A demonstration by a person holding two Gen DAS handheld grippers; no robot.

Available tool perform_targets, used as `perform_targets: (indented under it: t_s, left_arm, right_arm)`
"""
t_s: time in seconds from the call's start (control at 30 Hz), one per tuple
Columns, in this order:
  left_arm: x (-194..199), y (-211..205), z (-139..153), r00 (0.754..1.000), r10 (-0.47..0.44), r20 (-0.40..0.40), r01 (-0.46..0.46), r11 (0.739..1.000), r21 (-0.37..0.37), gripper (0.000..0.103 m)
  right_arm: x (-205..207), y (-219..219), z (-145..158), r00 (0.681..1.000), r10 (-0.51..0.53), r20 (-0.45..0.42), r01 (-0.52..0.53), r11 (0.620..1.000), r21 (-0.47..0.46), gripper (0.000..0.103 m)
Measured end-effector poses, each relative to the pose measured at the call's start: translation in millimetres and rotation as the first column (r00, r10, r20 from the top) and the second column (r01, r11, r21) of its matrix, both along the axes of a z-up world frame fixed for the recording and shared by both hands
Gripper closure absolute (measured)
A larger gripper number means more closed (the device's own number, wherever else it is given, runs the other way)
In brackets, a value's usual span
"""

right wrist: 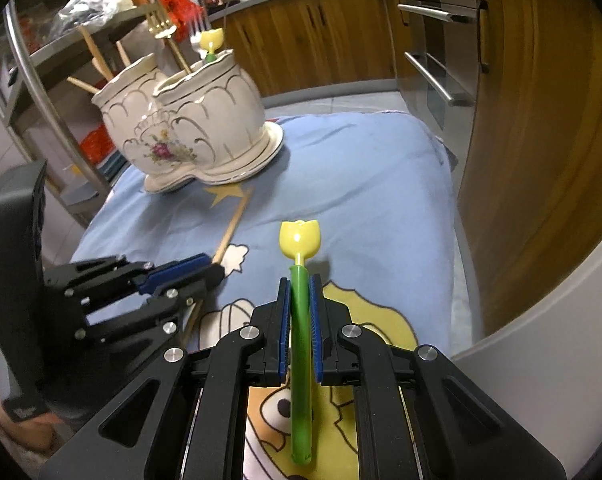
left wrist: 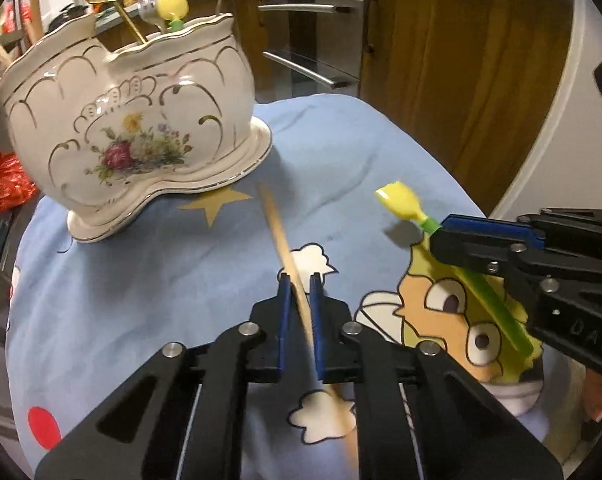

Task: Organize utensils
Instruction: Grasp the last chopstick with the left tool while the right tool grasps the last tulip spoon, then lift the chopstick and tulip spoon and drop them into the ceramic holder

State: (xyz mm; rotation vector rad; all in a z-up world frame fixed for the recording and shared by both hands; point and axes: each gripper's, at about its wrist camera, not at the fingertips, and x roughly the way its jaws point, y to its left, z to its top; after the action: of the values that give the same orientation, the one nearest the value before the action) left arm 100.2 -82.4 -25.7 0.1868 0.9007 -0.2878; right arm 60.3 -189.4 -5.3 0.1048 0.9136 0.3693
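Left wrist: left gripper point(left wrist: 299, 280) clamps a wooden chopstick point(left wrist: 279, 232) — pale, slim, tip toward 11 o'clock, above the blue cloth point(left wrist: 181, 264). Ceramic holder point(left wrist: 133, 132) at 10 o'clock holds forks and a tulip spoon.

Right wrist: right gripper point(right wrist: 299, 284) grips the green-stemmed tulip spoon point(right wrist: 299, 320) — yellow head toward 12 o'clock.

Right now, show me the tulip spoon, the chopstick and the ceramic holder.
tulip spoon point(right wrist: 299, 240): right wrist view, yellow head.
chopstick point(left wrist: 279, 232): left wrist view, mid shaft.
ceramic holder point(left wrist: 141, 140): left wrist view, floral front wall.
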Motion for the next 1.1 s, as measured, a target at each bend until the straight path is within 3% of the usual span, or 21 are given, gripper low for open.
perform_targets:
  t_s: [0.2, 0.4, 0.57, 0.63, 0.73, 0.8, 0.9, 1.1]
  left_arm:
    - [-24, 34, 9, 0.993, -0.113, -0.03, 0.114, 0.993, 0.011, 0.097]
    - [-33, 71, 9, 0.991, -0.118, -0.071, 0.121, 0.992, 0.037, 0.097]
    - [-28, 76, 5, 0.99, -0.104, -0.094, 0.104, 0.995, 0.004, 0.091]
    - [-28, 74, 3, 0.991, -0.103, -0.091, 0.104, 0.995, 0.005, 0.086]
    - [-27, 69, 1, 0.993, -0.092, -0.074, 0.094, 0.995, 0.025, 0.085]
    - [-25, 65, 1, 0.995, -0.081, -0.063, 0.083, 0.996, 0.033, 0.086]
    - [-26, 66, 2, 0.995, -0.082, -0.048, 0.084, 0.996, 0.039, 0.097]
    - [-33, 78, 9, 0.997, -0.082, -0.013, 0.082, 0.997, 0.004, 0.097]
  right_arm:
    - [-10, 16, -2, 0.993, 0.119, -0.012, -0.119, 0.991, -0.054, 0.093]
    - [-25, 33, -7, 0.974, 0.224, -0.04, -0.227, 0.967, -0.118, 0.093]
    - [-29, 38, -9, 0.969, 0.242, -0.047, -0.247, 0.953, -0.178, 0.091]
    - [-30, 41, -10, 0.967, 0.251, -0.046, -0.255, 0.945, -0.203, 0.087]
    - [-30, 43, -11, 0.965, 0.258, -0.036, -0.26, 0.941, -0.217, 0.086]
    - [-29, 44, -11, 0.965, 0.259, -0.031, -0.26, 0.942, -0.214, 0.087]
    - [-28, 42, -11, 0.966, 0.257, -0.03, -0.258, 0.947, -0.193, 0.093]
    - [-30, 39, 1, 0.971, 0.239, 0.026, -0.232, 0.96, -0.155, 0.093]
